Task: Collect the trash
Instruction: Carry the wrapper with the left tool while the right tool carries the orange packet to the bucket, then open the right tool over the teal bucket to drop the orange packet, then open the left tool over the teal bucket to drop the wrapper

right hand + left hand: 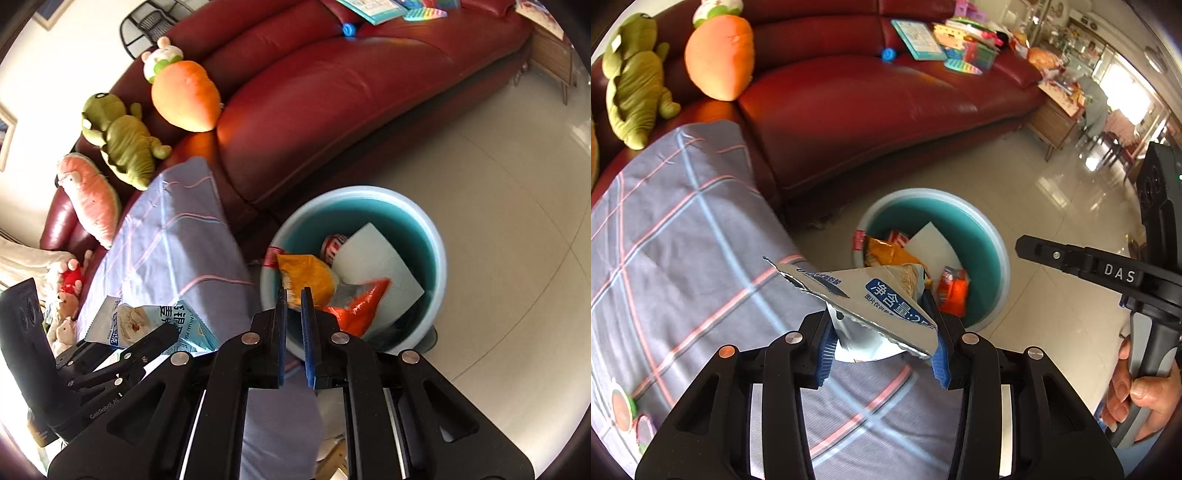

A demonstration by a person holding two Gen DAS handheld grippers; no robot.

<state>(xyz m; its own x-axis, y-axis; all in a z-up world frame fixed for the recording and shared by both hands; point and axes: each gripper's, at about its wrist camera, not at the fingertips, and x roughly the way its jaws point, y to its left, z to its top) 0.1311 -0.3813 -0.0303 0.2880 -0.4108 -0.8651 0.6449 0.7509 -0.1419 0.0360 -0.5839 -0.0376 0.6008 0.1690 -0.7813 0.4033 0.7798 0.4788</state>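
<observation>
My left gripper [884, 354] is shut on a torn silver and blue snack wrapper [871, 299] and holds it above the plaid blanket [683, 236], just short of the teal trash bin [993, 254]. The wrapper also shows in the right wrist view [147, 325], held in the left gripper [140, 350]. The bin [439, 243] holds an orange wrapper [362, 302], a yellow bag [306, 273] and a white sheet [373, 251]. My right gripper [293, 295] is nearly shut and empty, its tips over the bin's near rim. It also appears at the right of the left wrist view [1034, 251].
A red leather sofa [868, 103] curves behind the bin. On it lie an orange carrot plush [720, 55], a green plush [631, 85], books and toys [945, 40]. A wooden side table [1060, 122] stands at the sofa's far end. The floor is glossy tile [1063, 206].
</observation>
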